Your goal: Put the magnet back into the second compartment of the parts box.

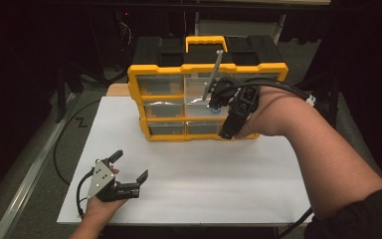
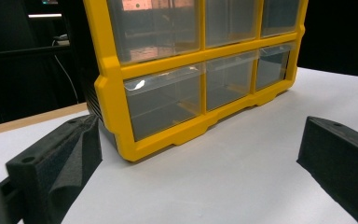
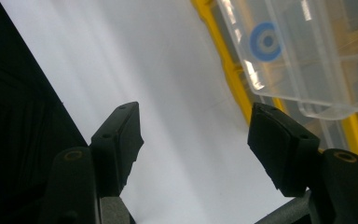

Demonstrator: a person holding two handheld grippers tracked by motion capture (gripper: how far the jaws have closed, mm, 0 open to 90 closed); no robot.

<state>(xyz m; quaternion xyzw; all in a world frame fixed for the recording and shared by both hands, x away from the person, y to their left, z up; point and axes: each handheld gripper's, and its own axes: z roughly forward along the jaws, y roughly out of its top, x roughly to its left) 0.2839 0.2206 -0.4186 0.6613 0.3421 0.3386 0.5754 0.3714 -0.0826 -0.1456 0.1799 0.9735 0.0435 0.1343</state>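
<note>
A yellow-framed organiser (image 1: 160, 99) with clear drawers stands at the far side of the white board (image 1: 204, 174). One clear drawer (image 3: 317, 70) in its middle row is pulled out, and a blue ring (image 3: 265, 42) lies in it. My right gripper (image 1: 218, 97) hovers just in front of and over that drawer. In the right gripper view my right gripper (image 3: 196, 140) is open with nothing between the jaws. My left gripper (image 1: 131, 164) rests near the board's front left, open and empty, facing the organiser (image 2: 116, 74) across the board.
The organiser has a black back and a yellow carrying handle (image 1: 205, 41). A thin grey rod (image 1: 215, 72) rises from the right gripper. Dark floor and a metal rail (image 1: 30, 174) lie left of the board. A wooden strip (image 1: 118, 89) shows behind the board.
</note>
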